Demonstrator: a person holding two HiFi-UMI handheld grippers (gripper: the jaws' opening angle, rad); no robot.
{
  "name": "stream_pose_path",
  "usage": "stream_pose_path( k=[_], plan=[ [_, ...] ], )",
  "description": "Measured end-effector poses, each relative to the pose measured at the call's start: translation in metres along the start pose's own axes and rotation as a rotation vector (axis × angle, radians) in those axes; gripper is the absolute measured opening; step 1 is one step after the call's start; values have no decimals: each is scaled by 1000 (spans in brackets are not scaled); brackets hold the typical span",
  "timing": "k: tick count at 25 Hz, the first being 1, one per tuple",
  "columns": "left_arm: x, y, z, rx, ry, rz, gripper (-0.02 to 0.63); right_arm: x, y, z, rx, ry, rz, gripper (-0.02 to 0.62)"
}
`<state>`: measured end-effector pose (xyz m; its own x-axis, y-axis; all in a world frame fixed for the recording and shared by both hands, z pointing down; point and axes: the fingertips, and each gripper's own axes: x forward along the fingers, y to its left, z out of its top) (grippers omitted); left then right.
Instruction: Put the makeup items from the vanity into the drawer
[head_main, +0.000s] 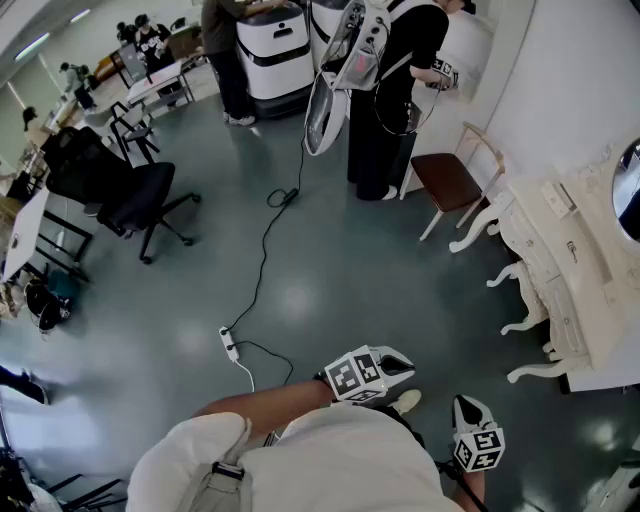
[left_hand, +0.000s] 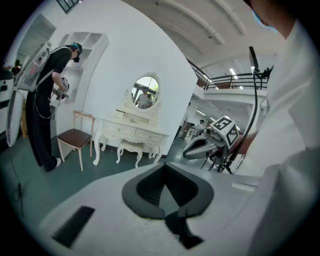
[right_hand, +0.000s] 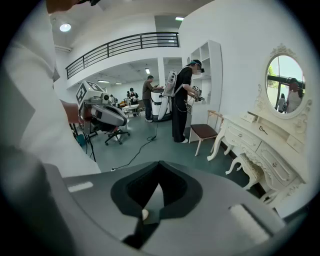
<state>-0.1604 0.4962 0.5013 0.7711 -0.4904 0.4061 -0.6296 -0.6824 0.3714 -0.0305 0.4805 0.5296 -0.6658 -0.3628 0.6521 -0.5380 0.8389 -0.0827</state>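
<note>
Left gripper (head_main: 403, 362) and right gripper (head_main: 465, 403) held low, near body, fingers closed on nothing. Vanity (head_main: 585, 300) far right, well apart, drawers shut; small makeup items (right_hand: 263, 130) on top.

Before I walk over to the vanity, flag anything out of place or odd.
A black cable trails loose across the floor to a white power strip near your feet: a trip risk. The vanity stands upright, nothing spilled.

We're in an open lab hall: white machines (head_main: 275, 50), office chair (head_main: 135, 200), power cable (head_main: 265, 240) across the grey floor (head_main: 330, 280), mezzanine railing (right_hand: 125, 45), vanity (head_main: 585, 290) against the wall (head_main: 570, 90).
</note>
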Motion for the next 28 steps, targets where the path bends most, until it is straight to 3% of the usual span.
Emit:
stream_pose_path(
  k=[9, 12, 24, 28],
  plan=[
    [24, -5, 36, 128, 41, -37, 2, -4, -29, 21, 9, -48, -41, 0],
    [40, 5, 50, 135, 58, -38, 2, 2, -51, 32, 7, -75, -42, 0],
    [177, 10, 135, 165, 97, -35, 2, -33, -198, 32, 6, -147, -57, 2],
    [226, 11, 157, 188, 105, -7, 3, -49, -251, 24, 14, -191, -75, 46]
  ],
)
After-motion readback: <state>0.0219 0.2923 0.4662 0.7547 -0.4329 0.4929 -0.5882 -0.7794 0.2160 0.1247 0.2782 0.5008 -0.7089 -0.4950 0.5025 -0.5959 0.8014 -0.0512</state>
